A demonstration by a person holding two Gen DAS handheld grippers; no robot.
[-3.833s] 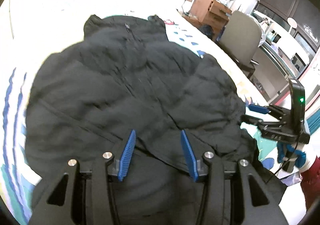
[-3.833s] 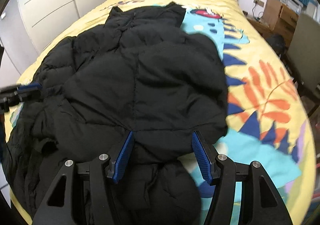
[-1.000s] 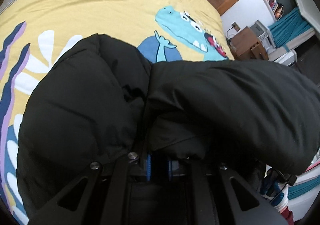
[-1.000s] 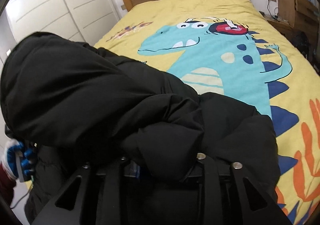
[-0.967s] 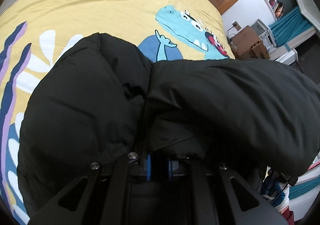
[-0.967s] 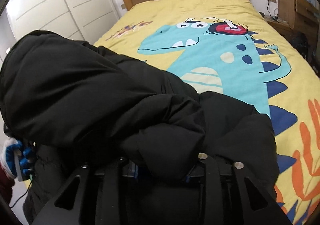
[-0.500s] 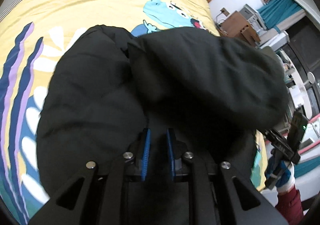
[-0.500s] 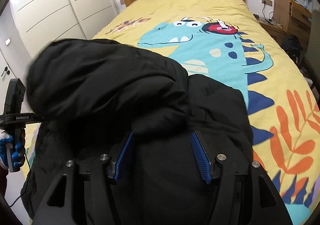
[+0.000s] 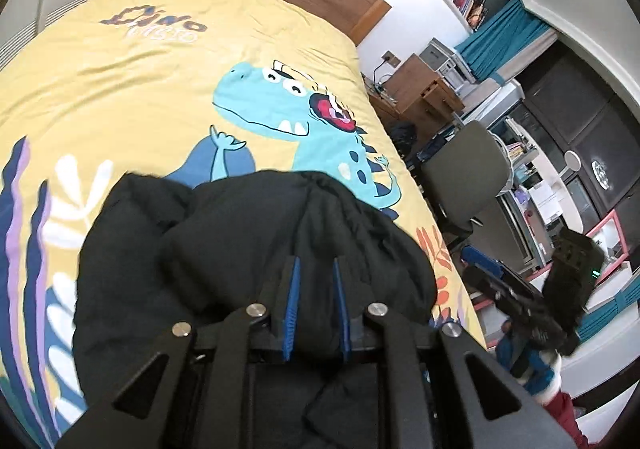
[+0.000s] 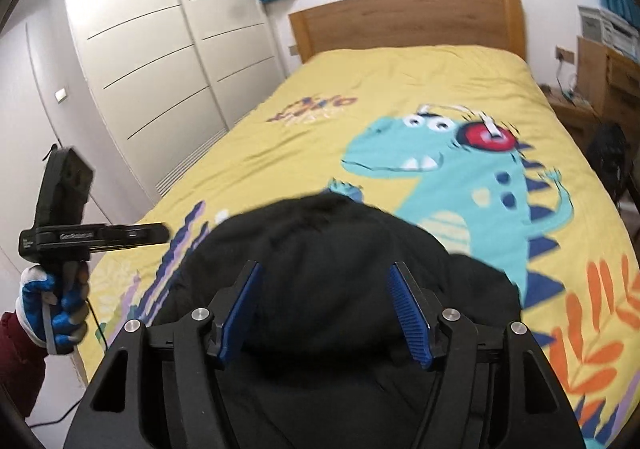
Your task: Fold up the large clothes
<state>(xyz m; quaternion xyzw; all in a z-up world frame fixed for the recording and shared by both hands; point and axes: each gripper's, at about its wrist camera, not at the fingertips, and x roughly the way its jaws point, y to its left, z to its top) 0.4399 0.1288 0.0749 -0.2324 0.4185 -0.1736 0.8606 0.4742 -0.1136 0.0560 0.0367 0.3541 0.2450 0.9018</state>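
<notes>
1. Left claw (image 9: 314, 305): blue pads a narrow gap apart, nothing between them, above the black jacket (image 9: 248, 249).
2. Right claw (image 10: 326, 313): jaws just opened wide, empty, over the jacket.
3. Jacket: folded bundle on the bed (image 9: 120, 81), below the dinosaur print (image 9: 280, 117).

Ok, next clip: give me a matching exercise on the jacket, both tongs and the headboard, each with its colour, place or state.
Things:
1. jacket
2. left tongs
3. right tongs
4. headboard

Descriptions:
A. pads wide apart
B. wooden, beyond the far edge of the duvet
C. black, bundled on the yellow duvet
D. pads with only a narrow gap

Pairs: 1-C, 2-D, 3-A, 4-B.

The jaws of the right tongs have just been opening, and nothing is between them.
</notes>
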